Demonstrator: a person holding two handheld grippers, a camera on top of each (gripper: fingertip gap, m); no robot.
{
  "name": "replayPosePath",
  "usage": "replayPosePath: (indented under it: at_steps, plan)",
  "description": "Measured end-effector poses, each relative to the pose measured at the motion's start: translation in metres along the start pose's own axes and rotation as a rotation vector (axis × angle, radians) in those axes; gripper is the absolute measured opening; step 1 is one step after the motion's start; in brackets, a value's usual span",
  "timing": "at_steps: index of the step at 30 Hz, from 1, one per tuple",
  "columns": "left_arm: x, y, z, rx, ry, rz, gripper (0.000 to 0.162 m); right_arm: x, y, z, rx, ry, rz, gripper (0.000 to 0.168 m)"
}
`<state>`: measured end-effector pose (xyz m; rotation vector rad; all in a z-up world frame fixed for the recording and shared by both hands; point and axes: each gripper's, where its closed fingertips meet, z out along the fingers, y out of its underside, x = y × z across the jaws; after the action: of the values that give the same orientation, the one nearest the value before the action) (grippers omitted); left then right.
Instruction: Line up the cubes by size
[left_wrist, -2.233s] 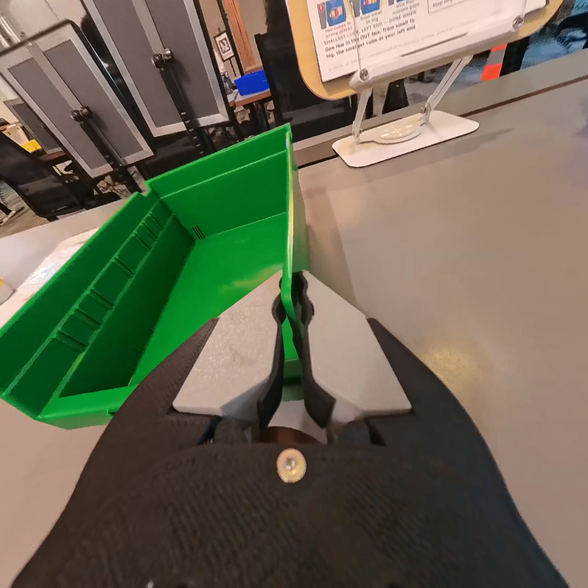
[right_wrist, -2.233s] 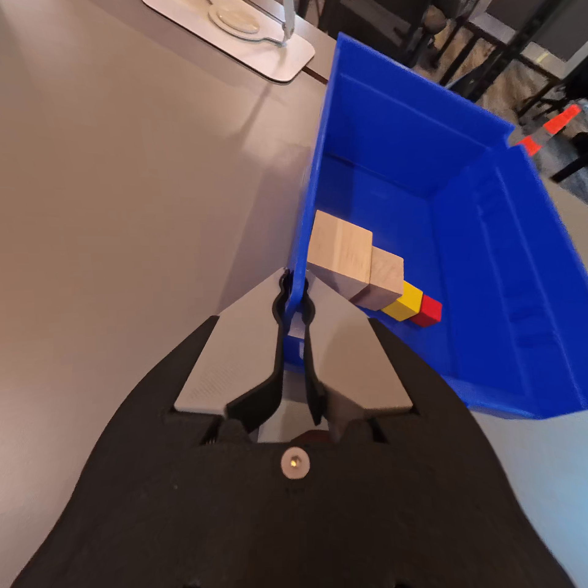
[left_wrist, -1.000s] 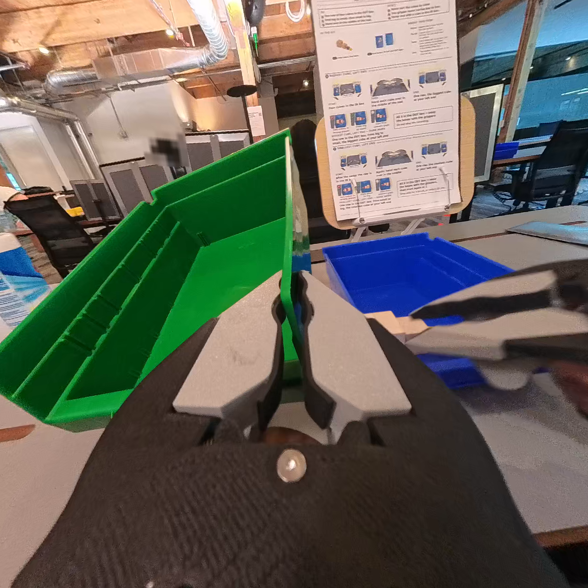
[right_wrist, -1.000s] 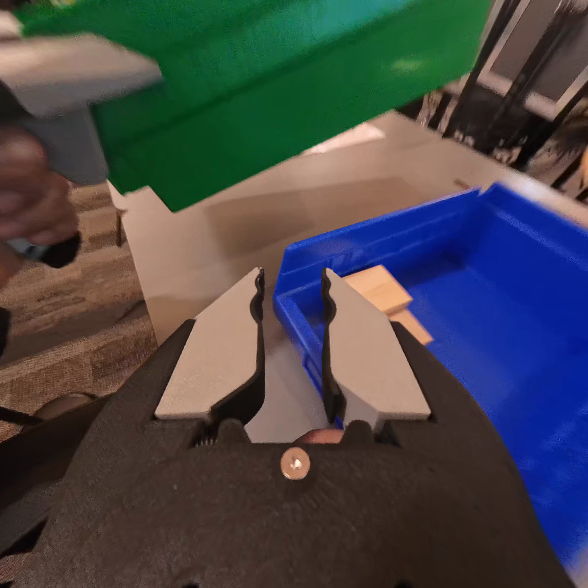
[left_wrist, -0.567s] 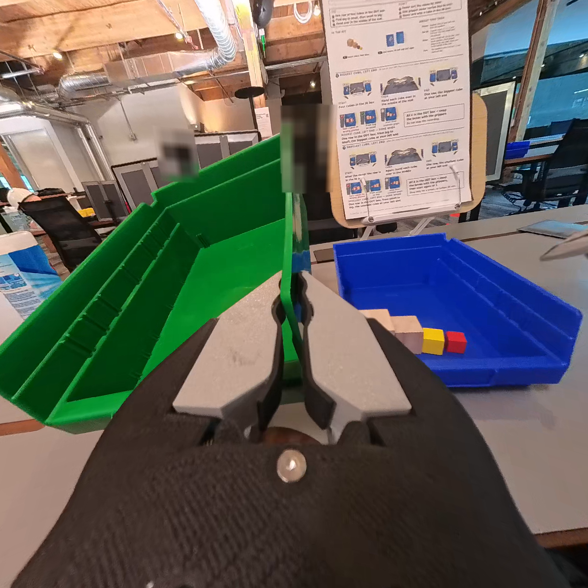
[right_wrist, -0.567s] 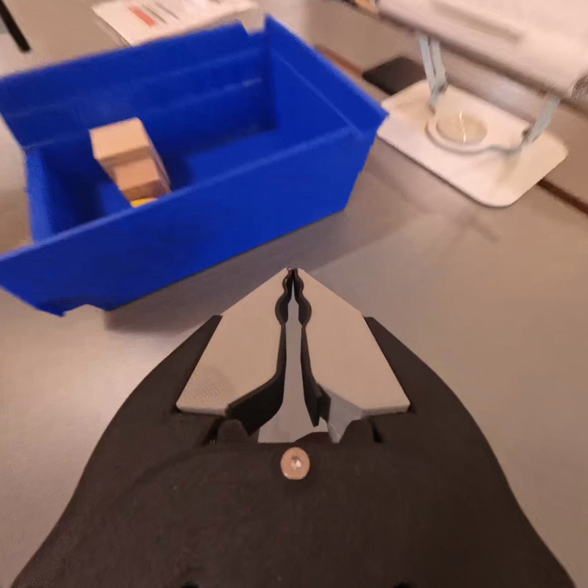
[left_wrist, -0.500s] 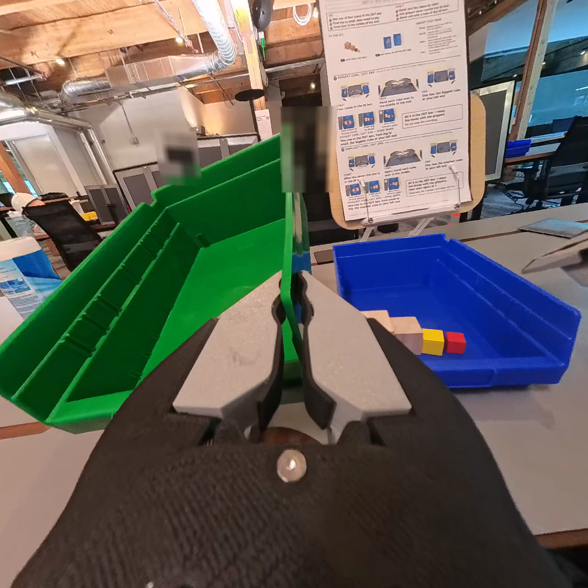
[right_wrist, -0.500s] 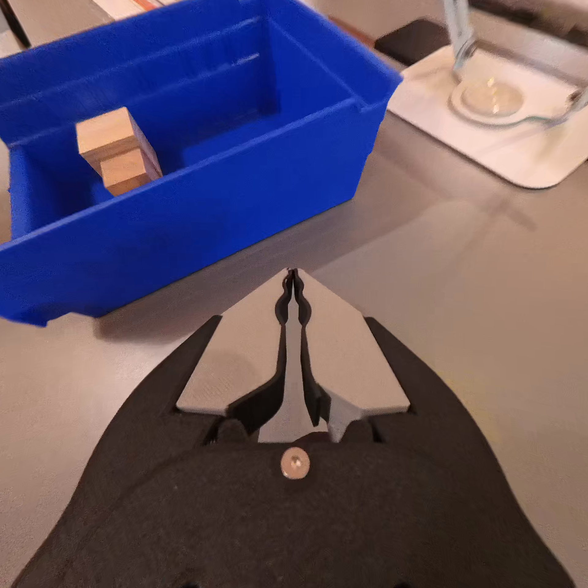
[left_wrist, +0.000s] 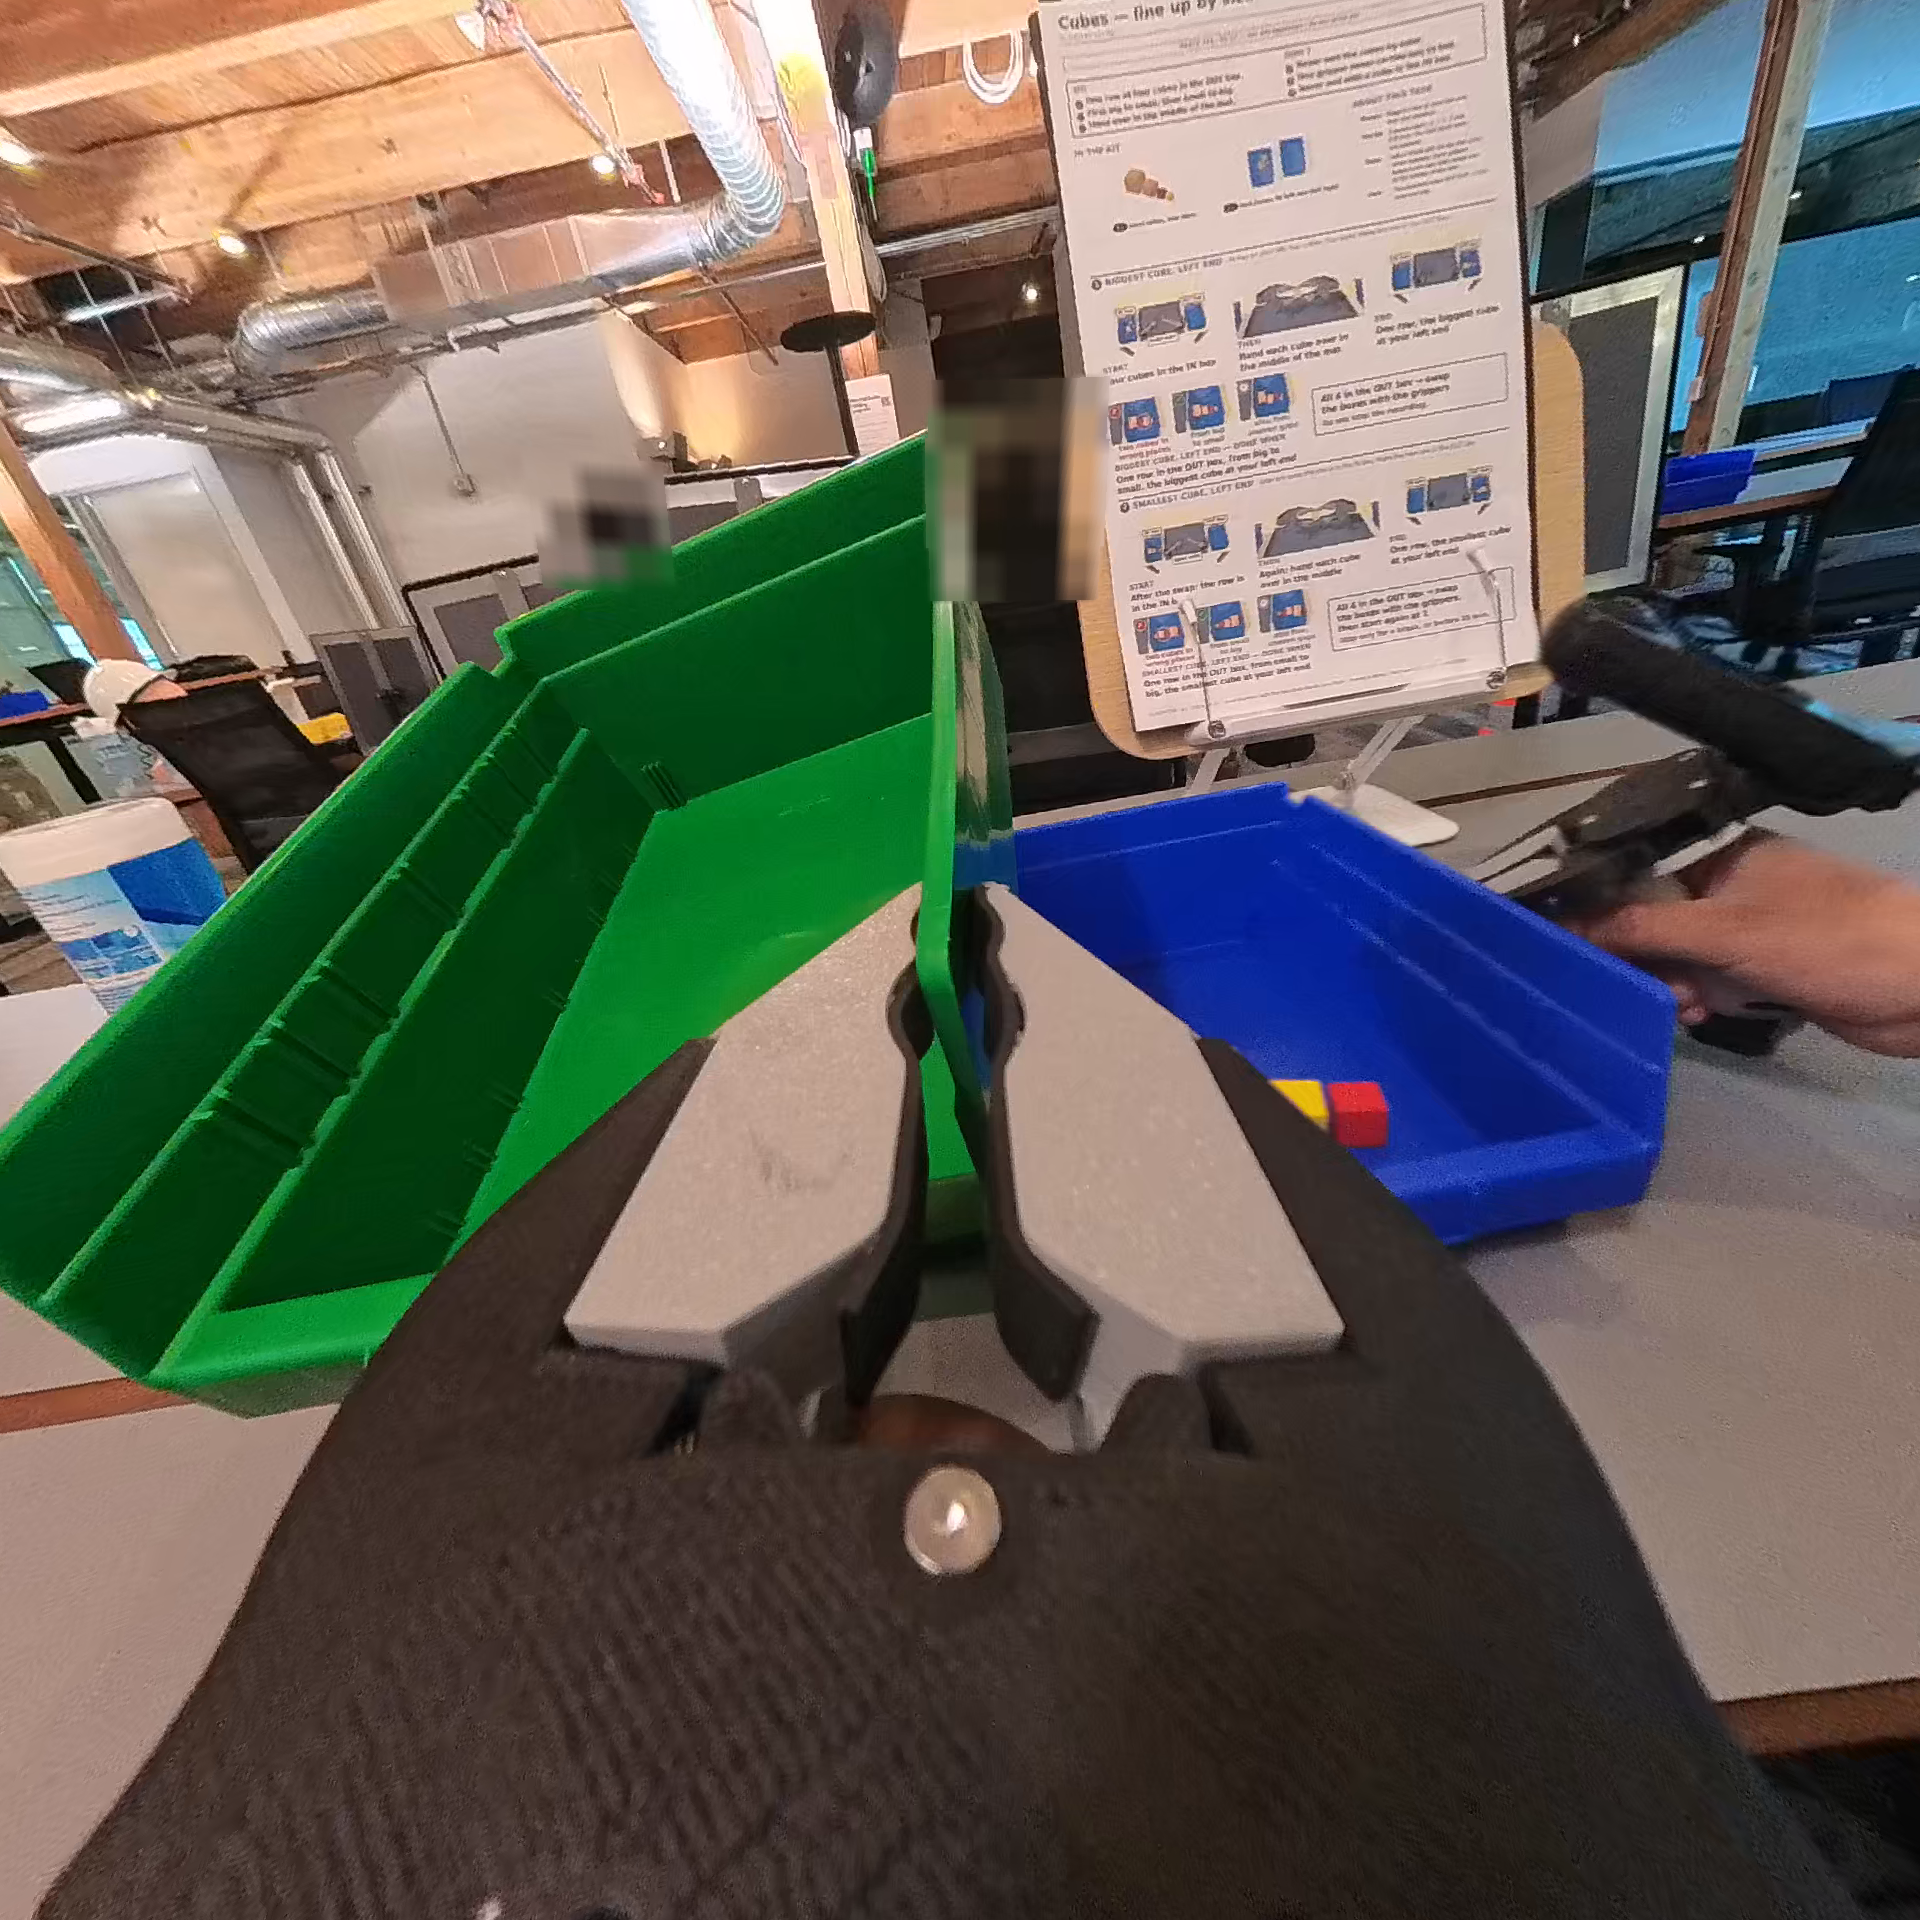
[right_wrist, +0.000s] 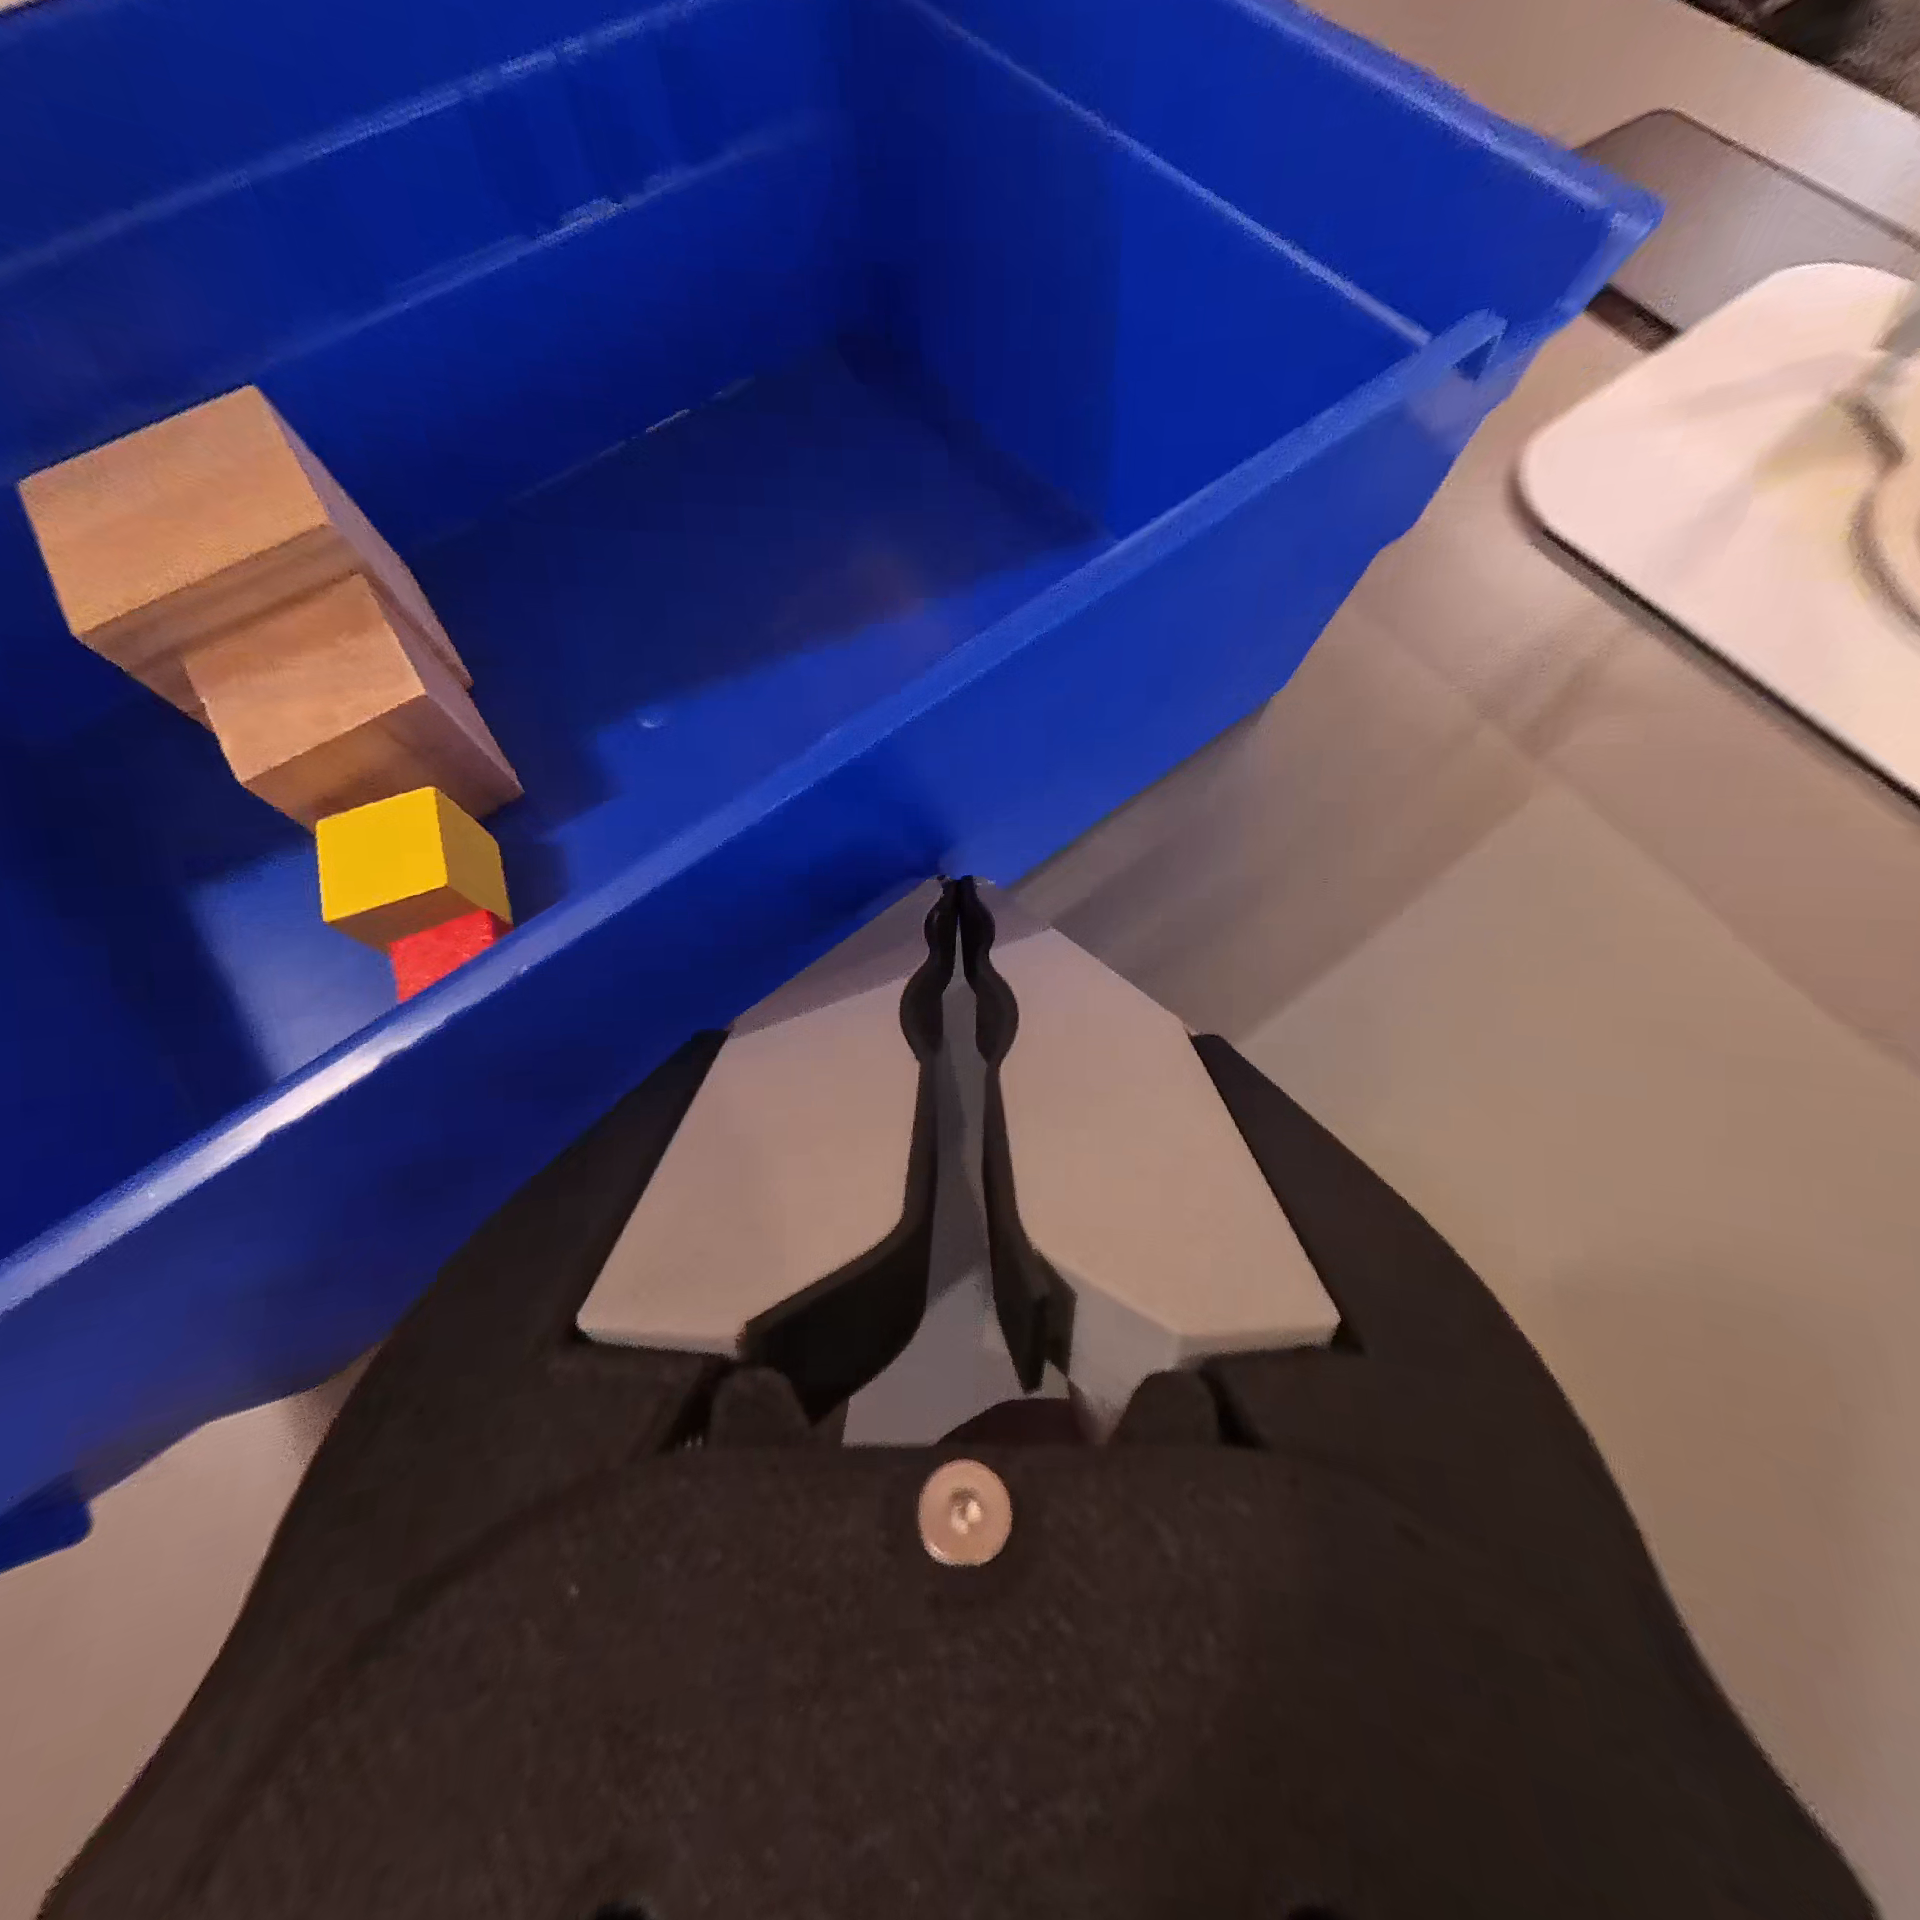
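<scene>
My left gripper (left_wrist: 961, 914) is shut on the right wall of an empty green bin (left_wrist: 436, 987) and holds it tilted above the table. A blue bin (right_wrist: 1039, 727) holds a row of cubes along its near wall: a large wooden cube (right_wrist: 177, 530), a smaller wooden cube (right_wrist: 312, 696), a yellow cube (right_wrist: 405, 852) and a small red cube (right_wrist: 436, 956). The left wrist view shows the blue bin (left_wrist: 1538, 1039) with the yellow (left_wrist: 1304, 1096) and red (left_wrist: 1359, 1112) cubes. My right gripper (right_wrist: 958, 894) is shut and empty, its tips at the blue bin's outer wall.
A paper instruction sheet on a stand (left_wrist: 1288, 364) rises behind the blue bin. A white stand base (right_wrist: 1745, 499) lies right of the bin. A wipes canister (left_wrist: 104, 894) stands at the far left. The table's front edge (left_wrist: 1818, 1714) is near.
My right gripper let go of the blue bin's corner, shut, swung to its right side and moved closer to its wall. The left gripper keeps holding the tilted green bin.
</scene>
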<state>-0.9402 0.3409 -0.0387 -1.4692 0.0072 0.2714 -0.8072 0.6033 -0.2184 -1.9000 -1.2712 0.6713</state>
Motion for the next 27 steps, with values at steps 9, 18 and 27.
replayPosePath:
  at_steps: [9,18,27]
  plan:
    - [0.01,-0.023,-0.001,0.038,0.023,0.014,0.0,-0.05,-0.003,-0.033,0.022,-0.171,-0.063,0.0]
    - [0.093,-0.078,0.013,0.13,0.206,0.081,0.001,-0.005,0.036,-0.197,0.148,-0.127,-0.015,0.011]
    - [0.26,-0.104,0.018,0.188,0.533,0.119,0.001,0.026,0.08,-0.345,0.289,0.063,-0.006,0.018]
